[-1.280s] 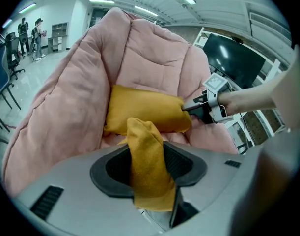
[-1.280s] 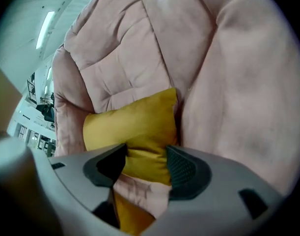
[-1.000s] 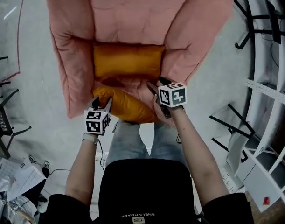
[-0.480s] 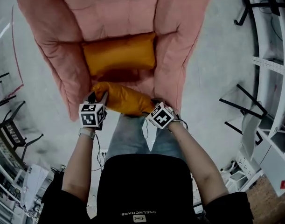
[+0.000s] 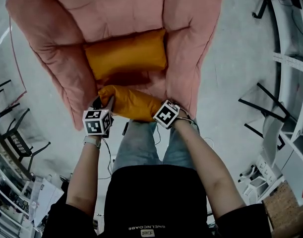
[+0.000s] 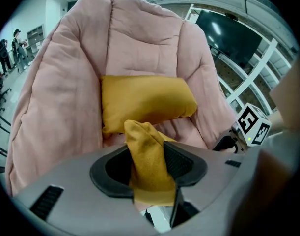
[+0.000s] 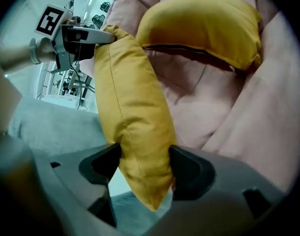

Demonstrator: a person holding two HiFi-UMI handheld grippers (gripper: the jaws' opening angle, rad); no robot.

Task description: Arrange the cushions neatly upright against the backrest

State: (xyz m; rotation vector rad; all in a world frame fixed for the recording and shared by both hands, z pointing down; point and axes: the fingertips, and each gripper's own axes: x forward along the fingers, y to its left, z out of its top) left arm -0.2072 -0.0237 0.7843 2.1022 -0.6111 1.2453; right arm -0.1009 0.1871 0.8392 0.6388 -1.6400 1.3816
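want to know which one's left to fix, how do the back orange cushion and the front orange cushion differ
The back cushion leans upright against the backrest; the front cushion lies at the front edge of the seat. The back cushion is untouched; the front cushion has a corner pinched in the left gripper. Both are orange and oblong.

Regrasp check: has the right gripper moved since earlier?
Yes: the right gripper came from the pink padded armchair's seat toward its front edge; its jaws have just been opening, the near orange fabric cushion's end between them.
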